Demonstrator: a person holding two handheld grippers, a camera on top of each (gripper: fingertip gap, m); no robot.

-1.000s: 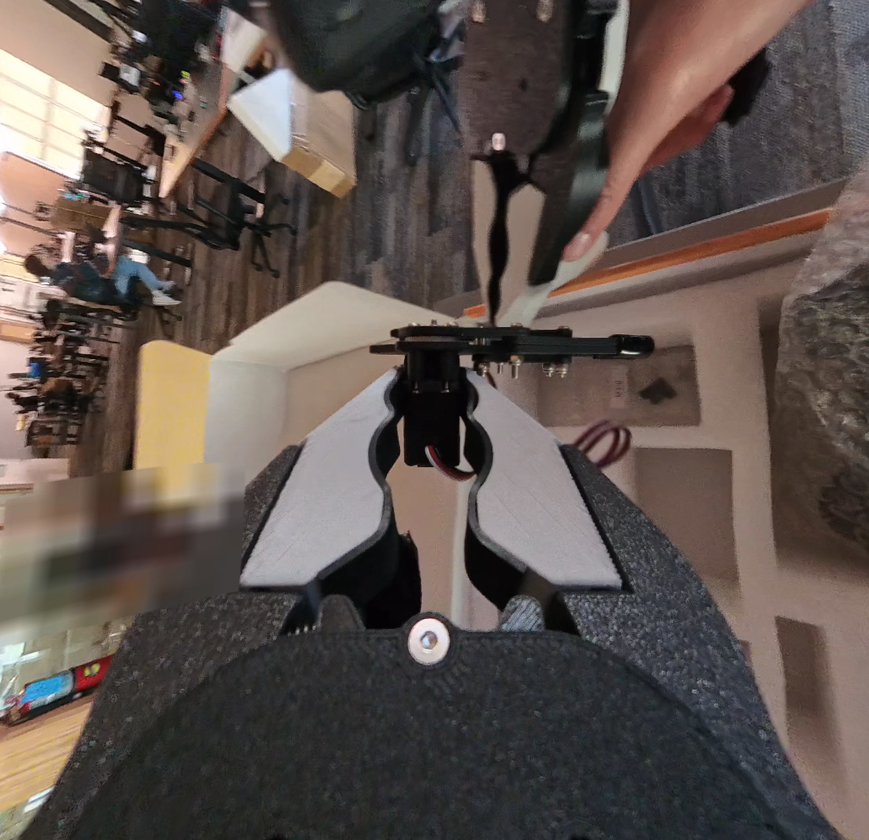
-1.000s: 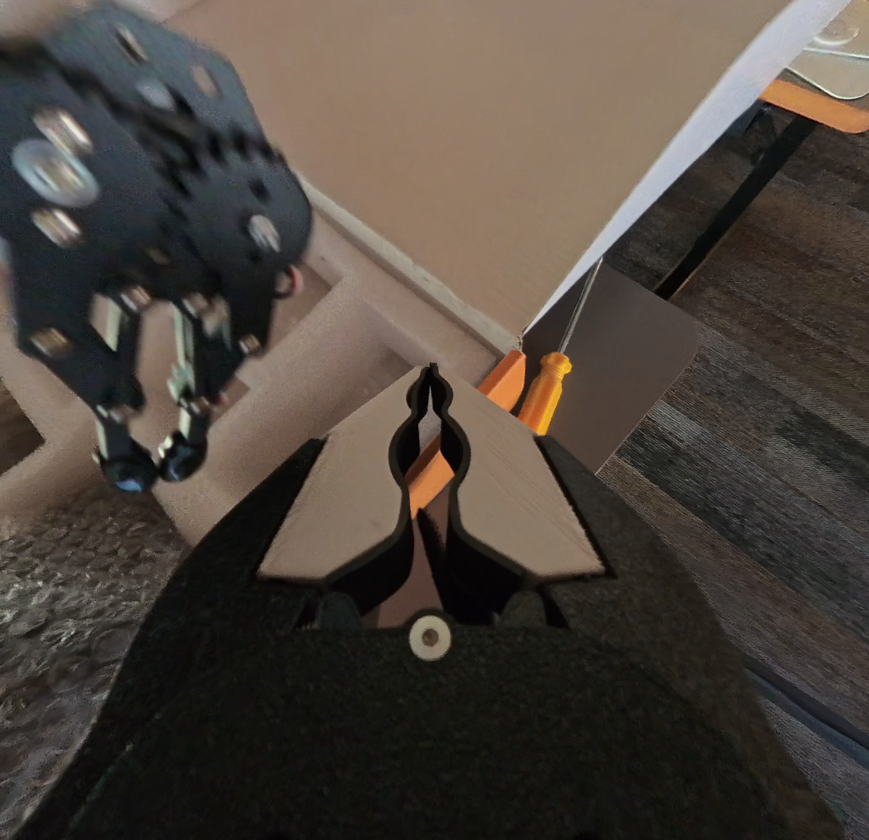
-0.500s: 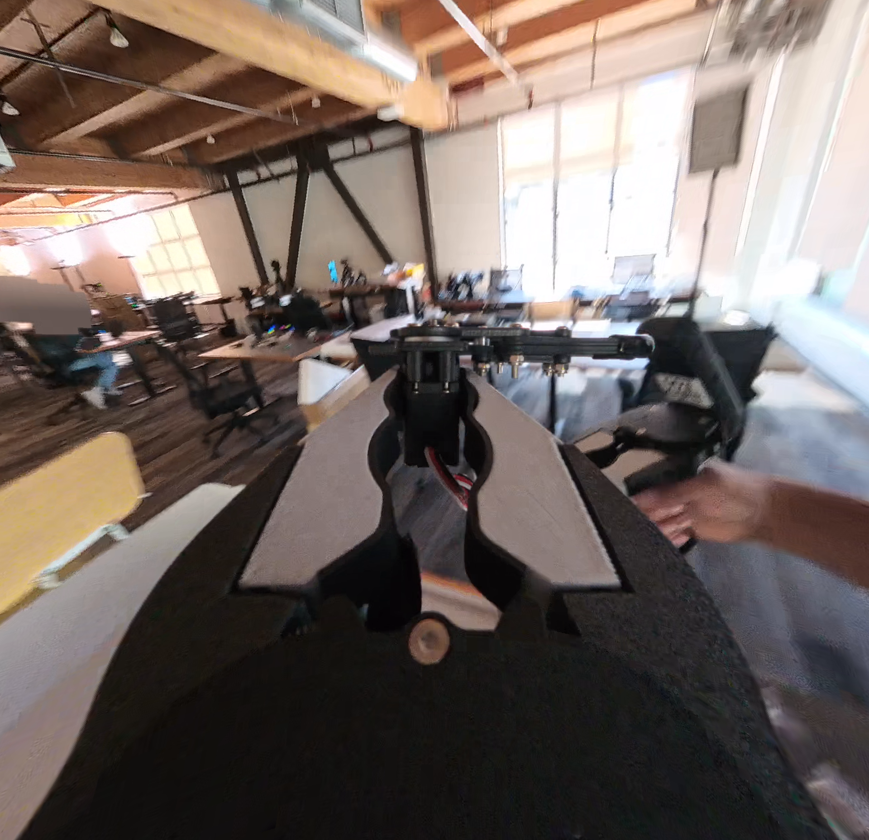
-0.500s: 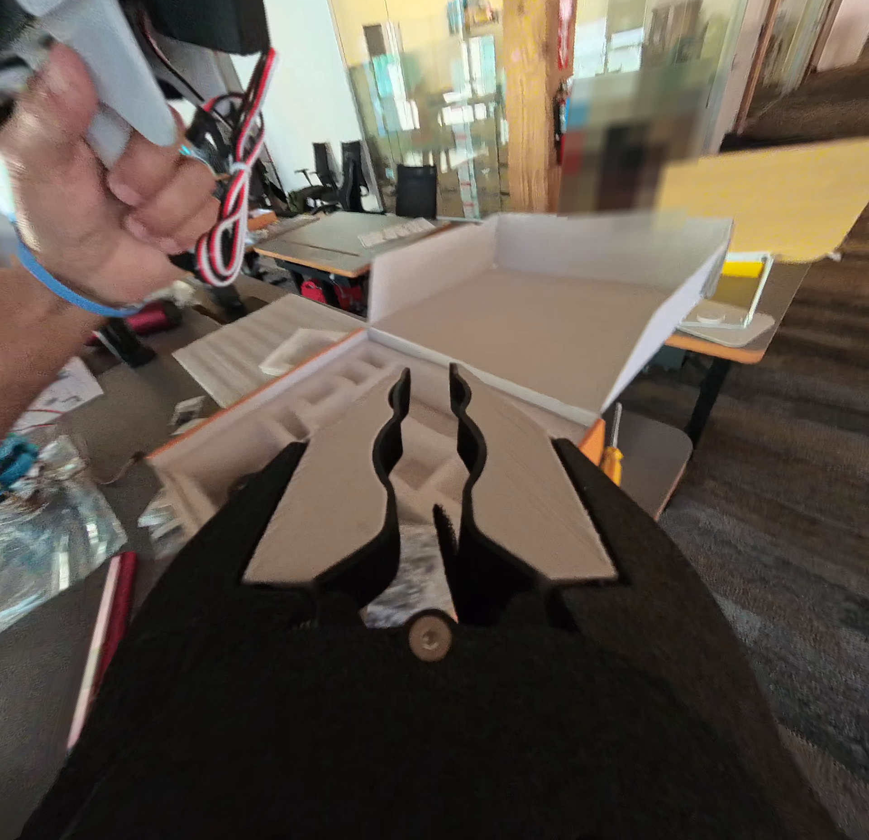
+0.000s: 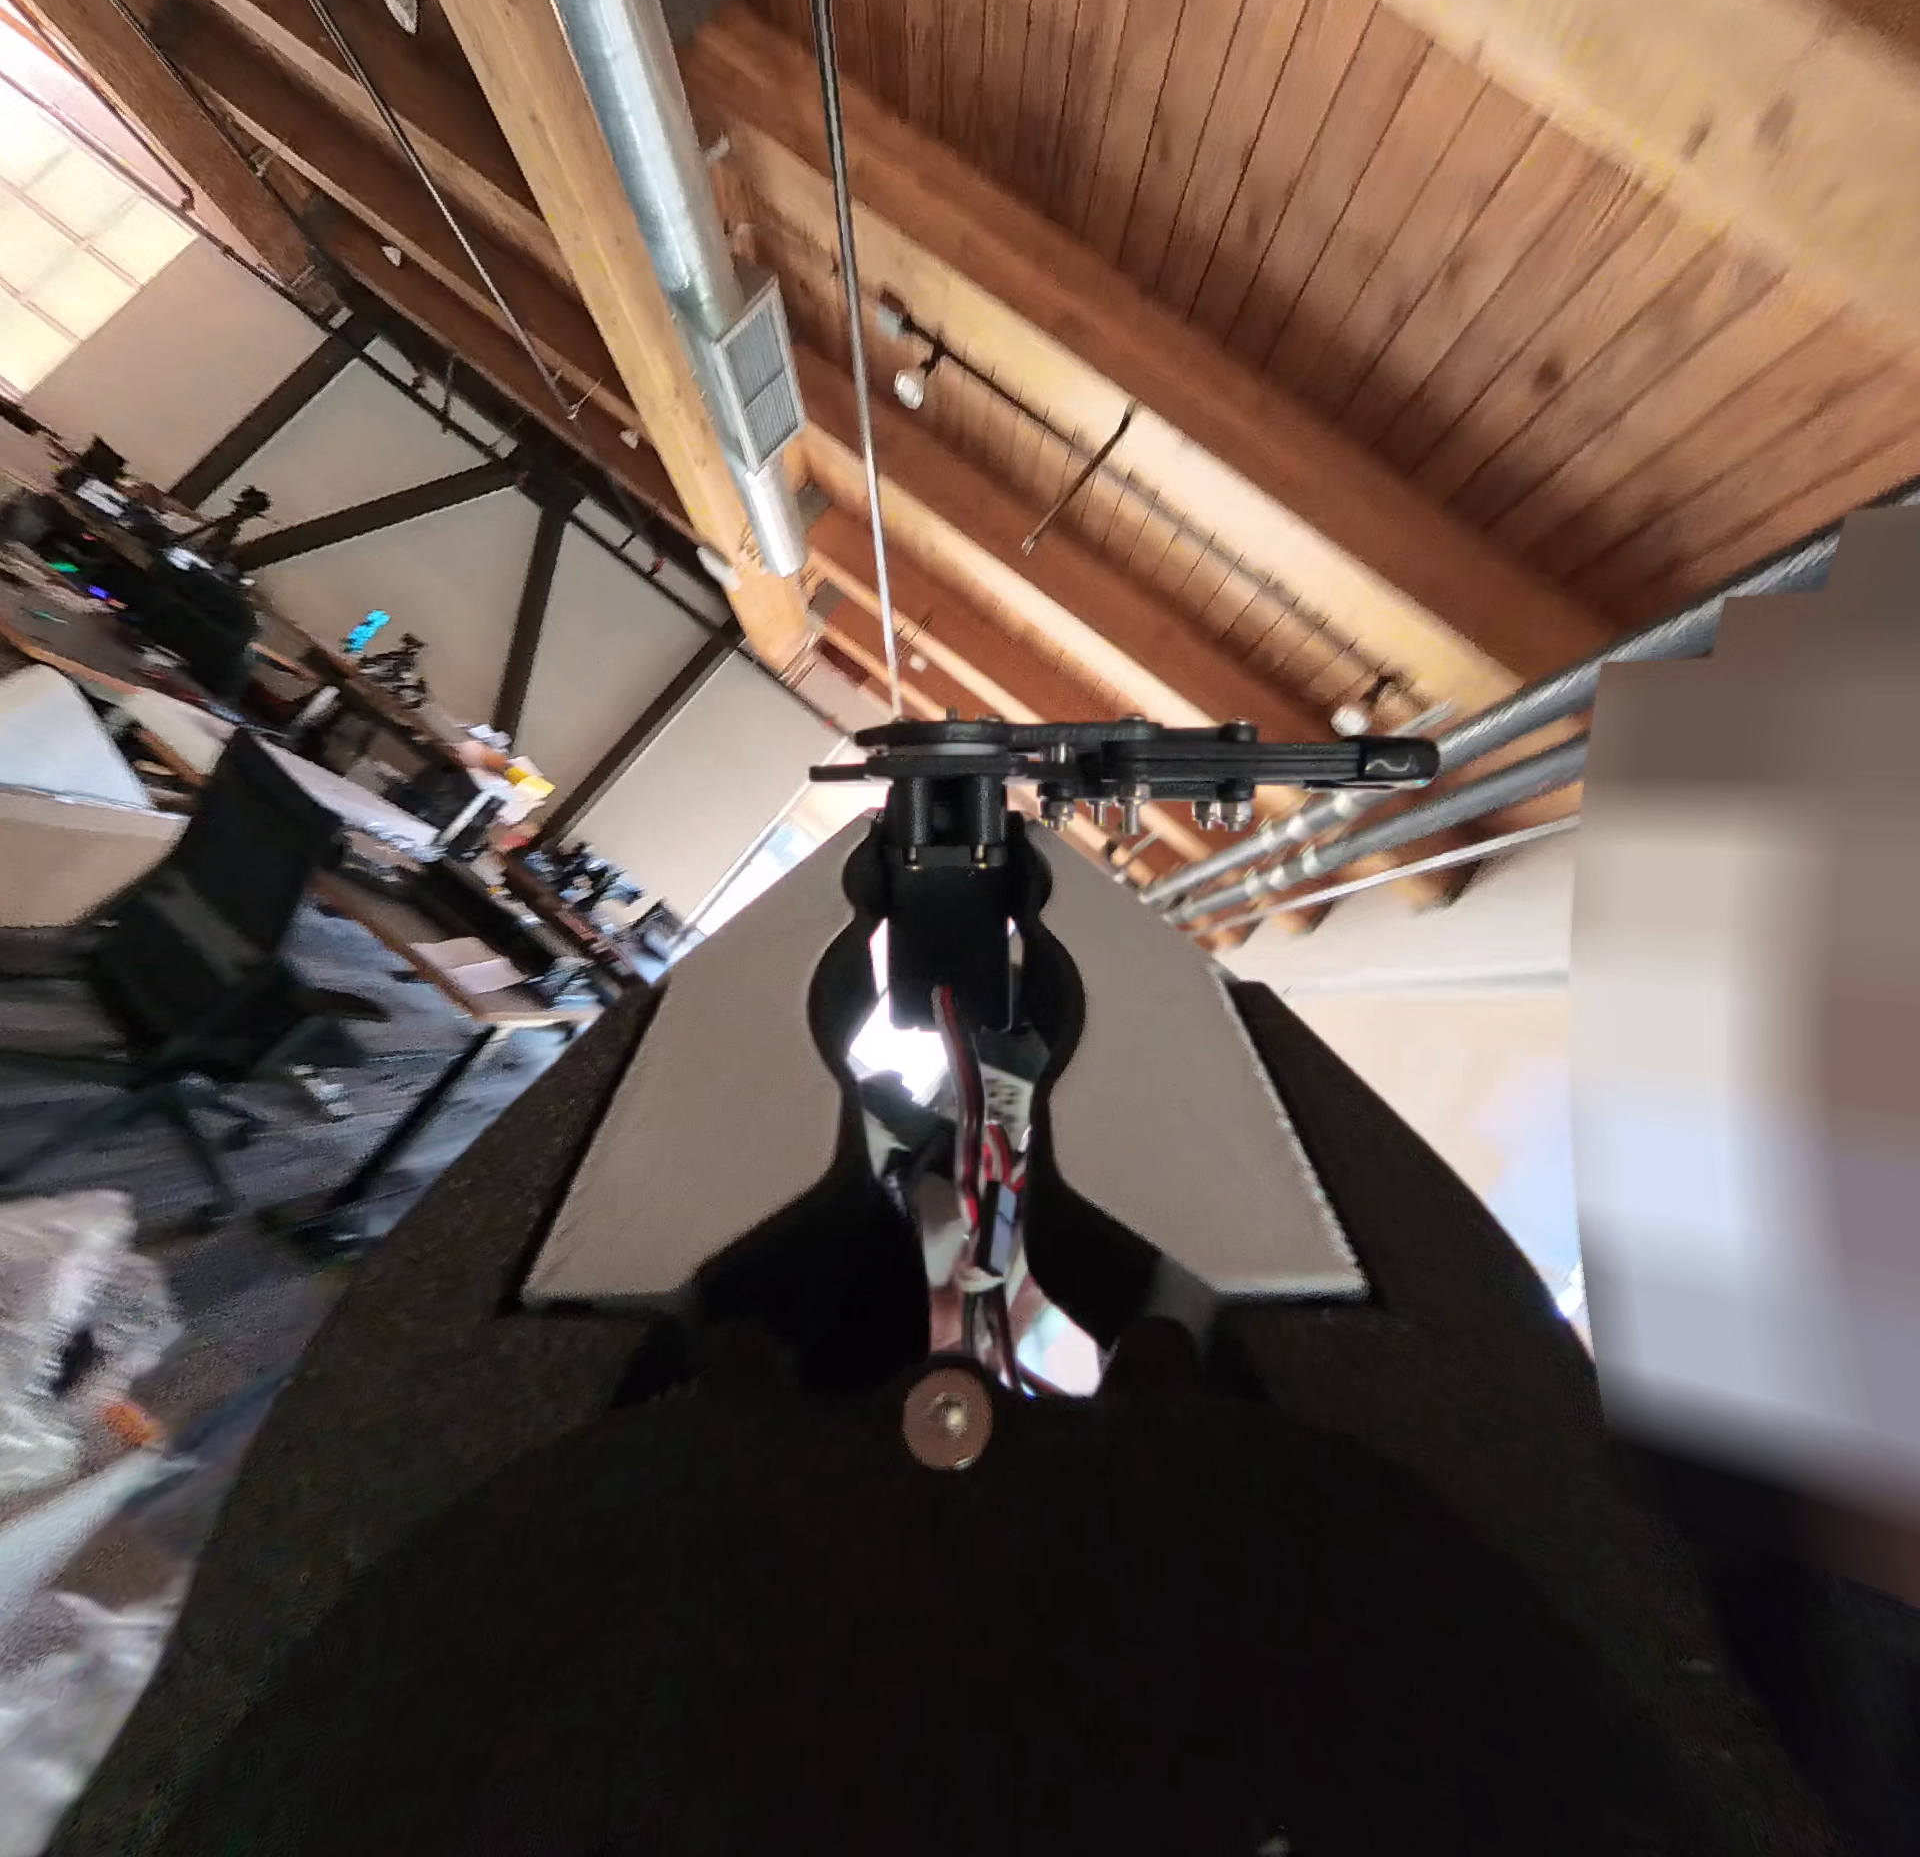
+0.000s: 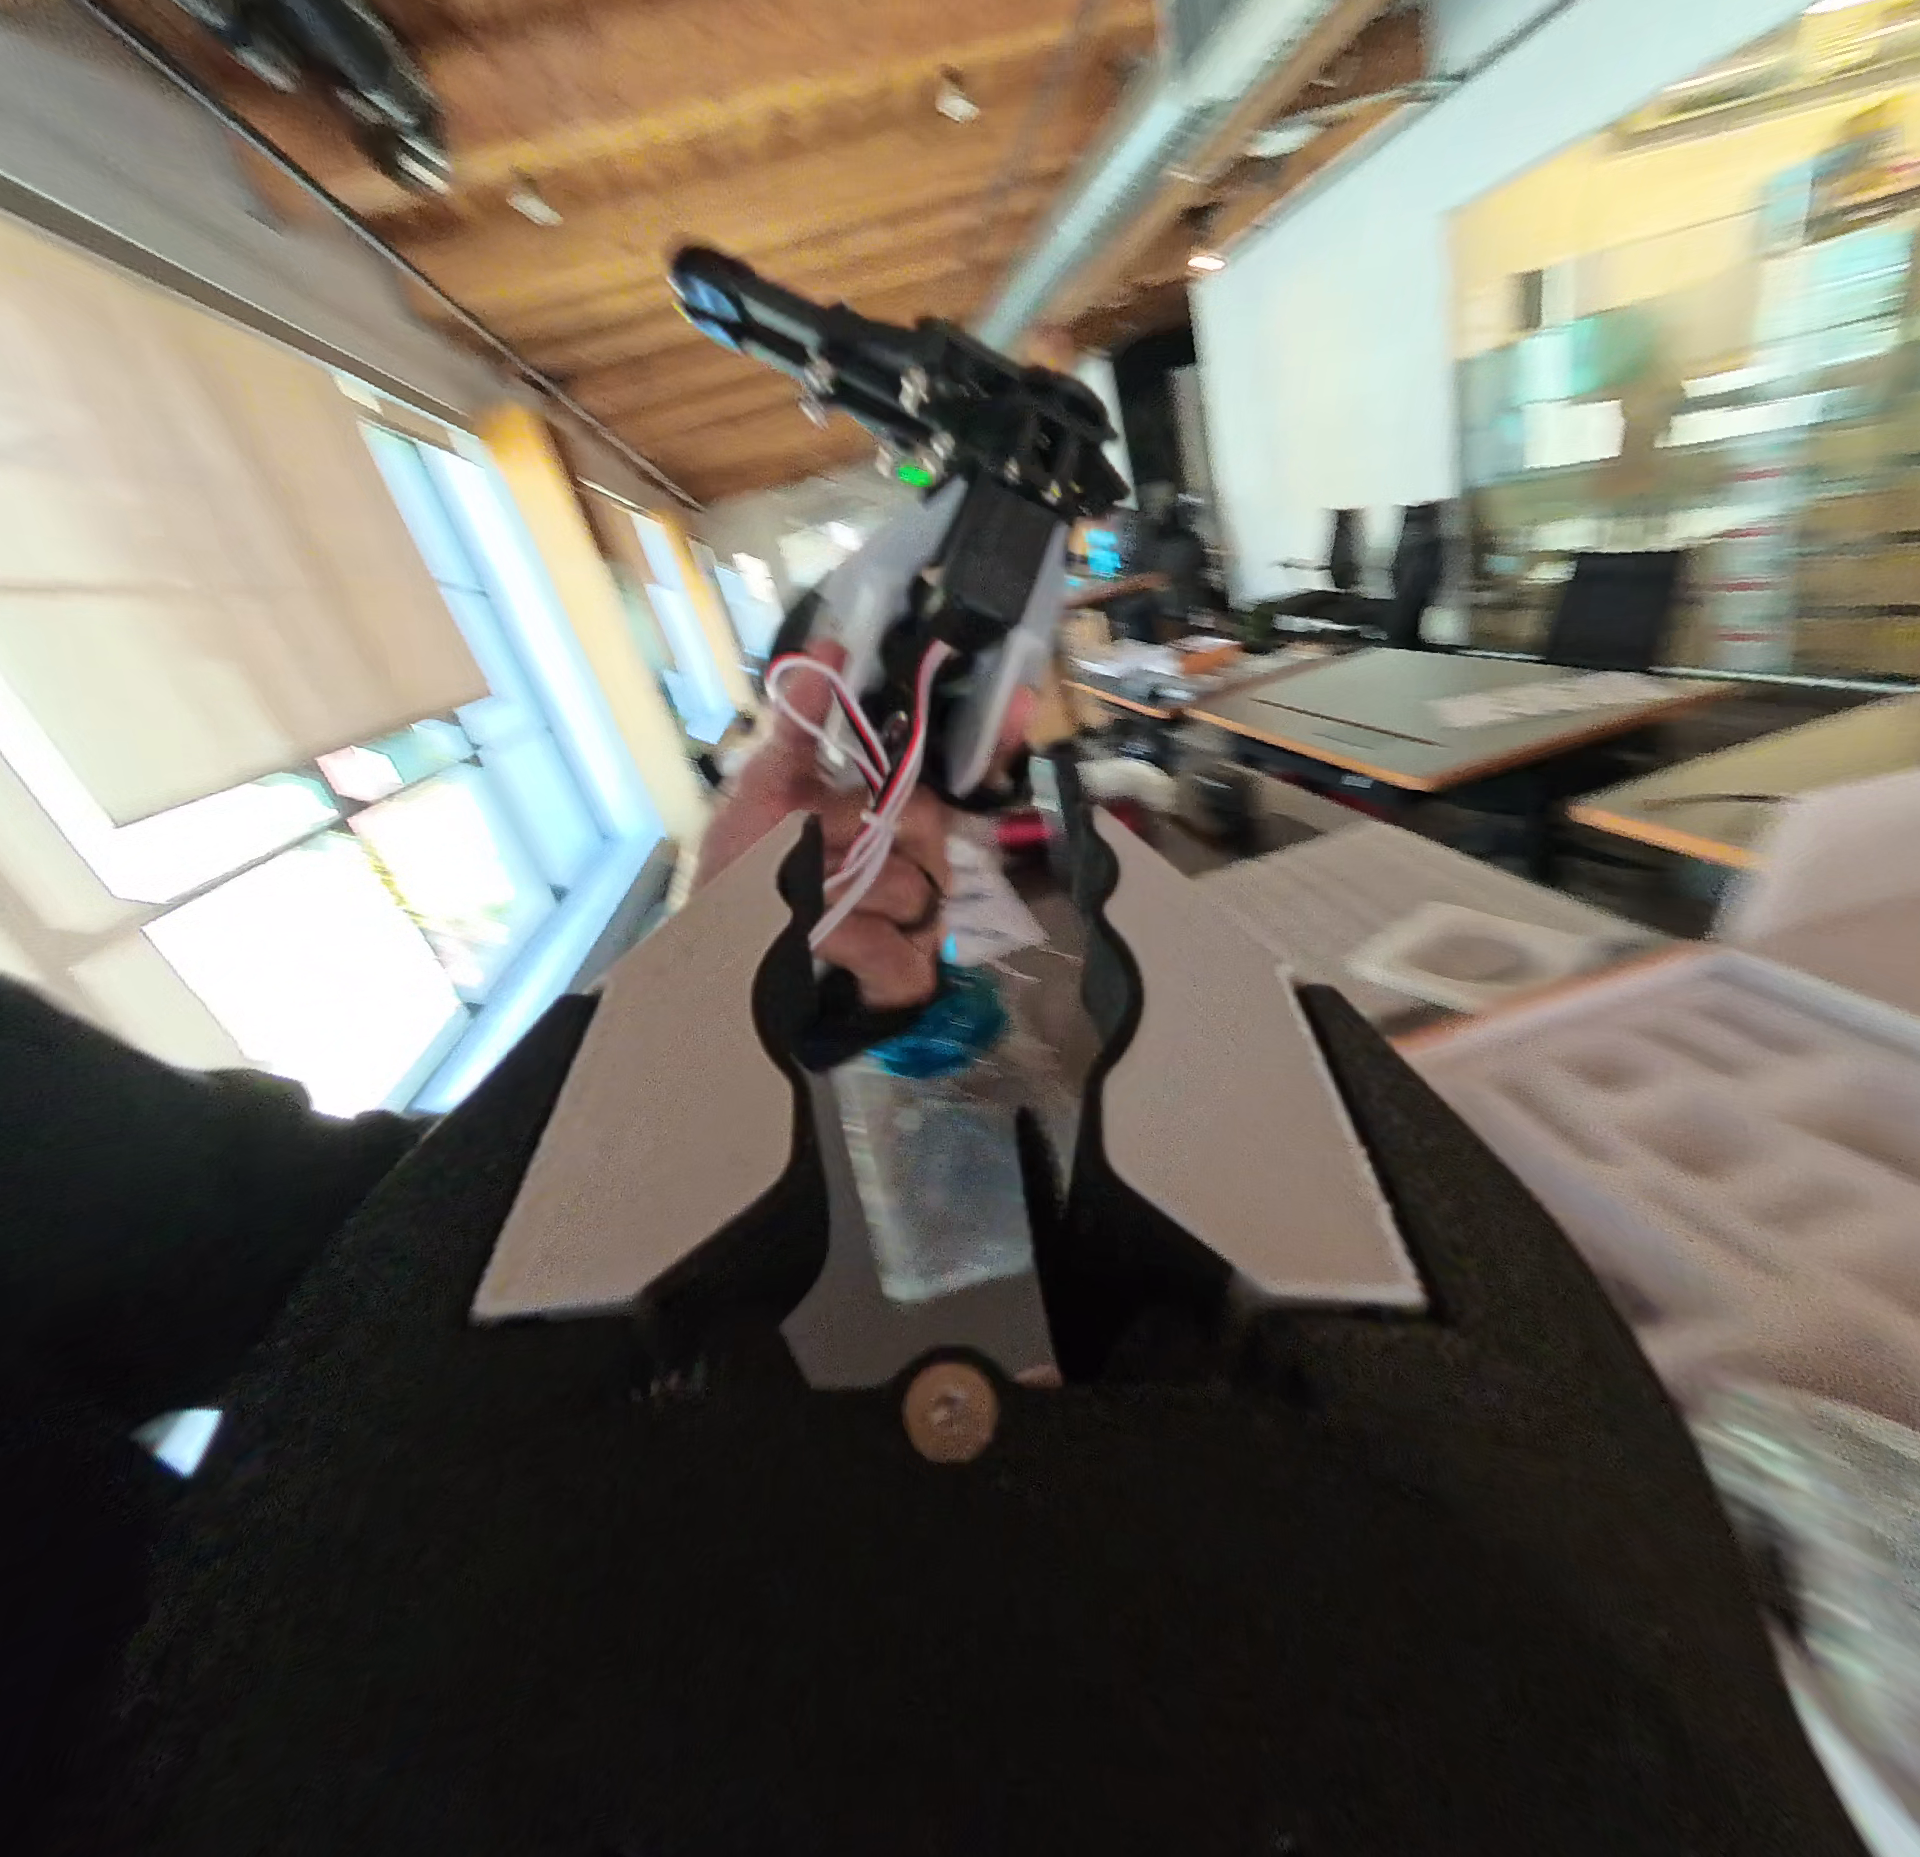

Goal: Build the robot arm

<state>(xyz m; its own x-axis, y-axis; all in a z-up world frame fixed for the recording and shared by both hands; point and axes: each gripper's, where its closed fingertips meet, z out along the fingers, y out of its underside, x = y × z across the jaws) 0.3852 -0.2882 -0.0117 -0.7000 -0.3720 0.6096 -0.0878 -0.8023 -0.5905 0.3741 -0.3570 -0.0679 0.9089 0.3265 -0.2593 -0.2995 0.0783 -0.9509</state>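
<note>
My left gripper (image 5: 948, 857) is shut on the black servo block (image 5: 951, 934) of a small black metal claw assembly (image 5: 1132, 763) and holds it up toward the wooden ceiling. Red, white and black wires (image 5: 977, 1111) hang from the servo between the fingers. My right gripper (image 6: 948, 851) is open and empty, its jaws wide apart. Ahead of it the right wrist view shows a hand (image 6: 883, 914) holding the left gripper, whose white fingers (image 6: 1023, 654) clamp the servo (image 6: 997, 550) with the claw (image 6: 883, 363) tilted up to the left.
A white foam tray with cut-out pockets (image 6: 1662, 1111) lies at the right. A clear plastic bag (image 6: 935, 1184) and a blue item (image 6: 940, 1028) lie below the right gripper. Desks (image 6: 1455, 706) and office chairs (image 5: 218, 934) stand farther off. Windows (image 6: 364, 872) are at the left. Across from one pair of fingers to the other is roughly 9 cm.
Both views have swung up from the box and table toward the ceiling. The right gripper went from shut to wide open. The left gripper kept its hold on the servo.
</note>
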